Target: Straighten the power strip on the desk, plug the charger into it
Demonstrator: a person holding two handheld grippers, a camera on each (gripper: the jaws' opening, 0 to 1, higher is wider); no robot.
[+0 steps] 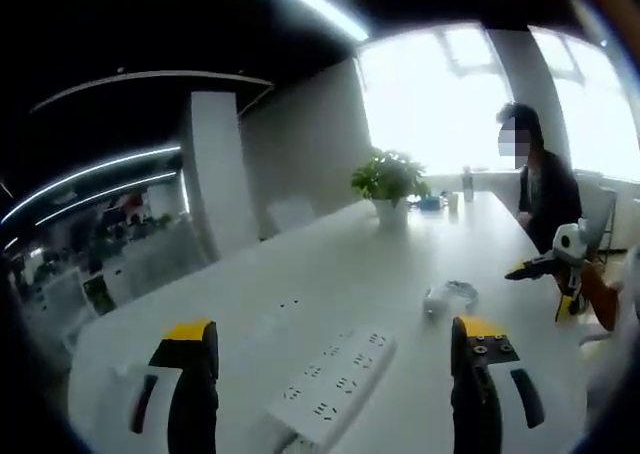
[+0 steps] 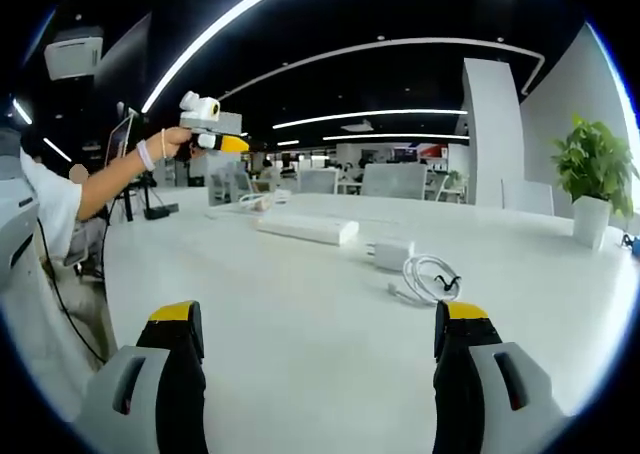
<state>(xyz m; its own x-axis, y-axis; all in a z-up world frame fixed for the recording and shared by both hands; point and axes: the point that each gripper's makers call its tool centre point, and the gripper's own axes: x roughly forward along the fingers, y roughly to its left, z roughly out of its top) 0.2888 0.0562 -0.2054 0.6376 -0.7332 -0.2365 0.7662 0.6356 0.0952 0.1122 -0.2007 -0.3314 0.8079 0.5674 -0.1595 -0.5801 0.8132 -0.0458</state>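
Power strip [image 1: 335, 384] between parted jaws

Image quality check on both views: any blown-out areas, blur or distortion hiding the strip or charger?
Left gripper view: windows behind the seated person are blown out to white, the interior left is dark, yet the white rectangular power strip reads clearly. Right gripper view: even ceiling lighting, fisheye bends the light strips; the white charger block and its coiled white cable are small but sharp.

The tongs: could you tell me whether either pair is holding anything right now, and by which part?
Nothing is held: the left tongs and right tongs both stand open and empty.
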